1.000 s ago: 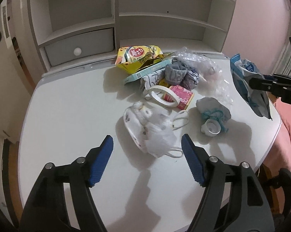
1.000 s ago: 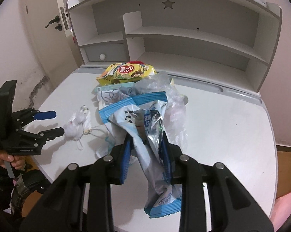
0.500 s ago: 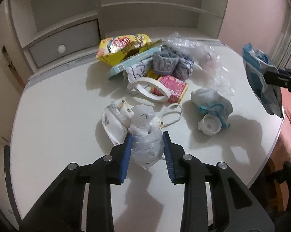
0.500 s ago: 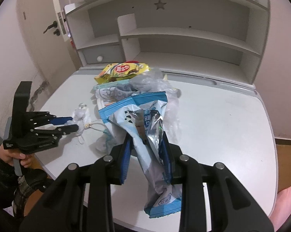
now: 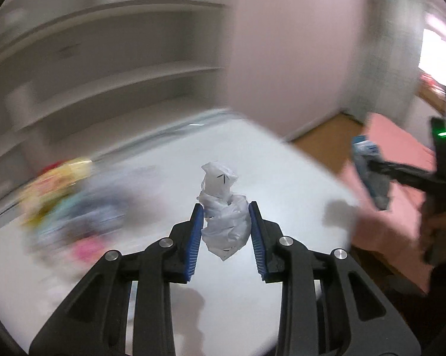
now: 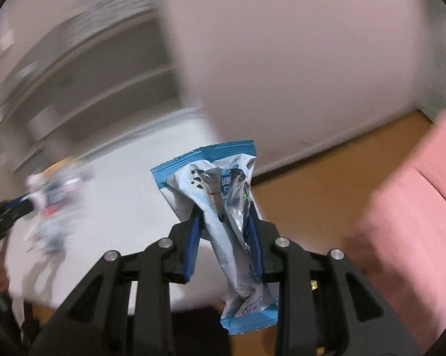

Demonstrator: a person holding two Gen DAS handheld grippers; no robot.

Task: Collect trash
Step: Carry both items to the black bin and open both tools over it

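My left gripper is shut on a crumpled white tissue wad and holds it in the air above the white desk. My right gripper is shut on a blue and white snack wrapper, held past the desk's right edge; that gripper and wrapper also show in the left wrist view. The remaining trash pile lies blurred at the left of the desk, with a yellow snack bag and a pink packet.
A white shelf hutch stands at the back of the desk. A pink bed or cushion lies to the right, with brown wooden floor between it and the pink wall. Both views are motion-blurred.
My left gripper closed on the tissue wad, lifted it off the desk and swung right. My right gripper swung right with the wrapper, away from the desk toward the floor and bed.
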